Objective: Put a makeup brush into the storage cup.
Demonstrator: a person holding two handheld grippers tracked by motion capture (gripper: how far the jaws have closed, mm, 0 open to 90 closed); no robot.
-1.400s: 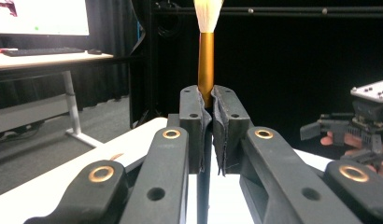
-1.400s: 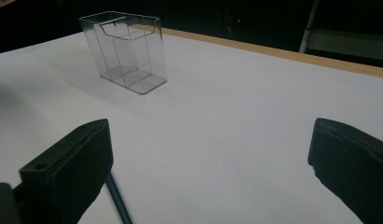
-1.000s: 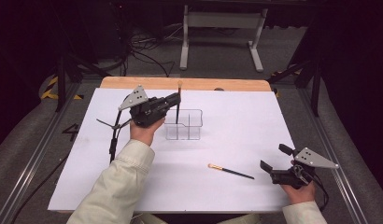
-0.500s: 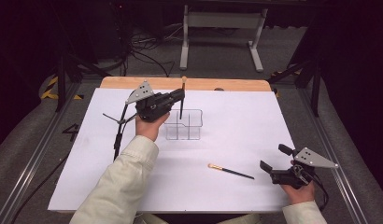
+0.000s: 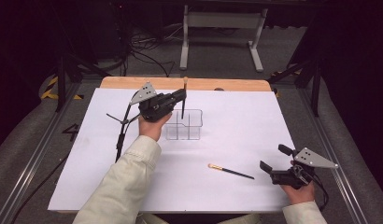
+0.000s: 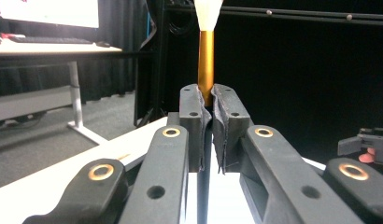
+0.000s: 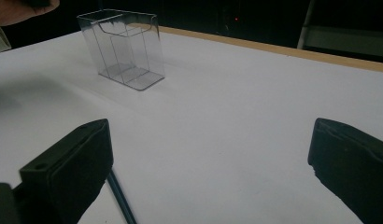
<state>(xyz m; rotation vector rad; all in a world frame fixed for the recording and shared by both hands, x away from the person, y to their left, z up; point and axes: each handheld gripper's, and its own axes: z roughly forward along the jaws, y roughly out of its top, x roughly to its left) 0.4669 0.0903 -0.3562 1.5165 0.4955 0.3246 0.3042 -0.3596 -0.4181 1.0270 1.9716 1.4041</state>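
My left gripper (image 5: 181, 97) is shut on a thin black brush (image 5: 183, 103) and holds it upright over the back left of a clear divided box (image 5: 183, 126). In the left gripper view the pads (image 6: 194, 116) pinch the brush just below its gold ferrule (image 6: 206, 63), with the pale bristles at the top. A second brush (image 5: 230, 171), black with a gold end, lies flat on the white table. My right gripper (image 5: 275, 157) rests open near the front right edge, just right of that brush. The right gripper view has the clear box (image 7: 122, 46) far ahead and a dark brush handle (image 7: 122, 203) low down.
A white sheet (image 5: 273, 121) covers the table, with a wooden strip (image 5: 227, 84) along its far edge. The left gripper's cable (image 5: 120, 135) trails over the table's left side. Beyond the table stand a white frame (image 5: 222, 21) and loose floor cables.
My left gripper has carried the brush slightly right and farther back, bringing it over the clear box. The right gripper and the brush on the table have not moved.
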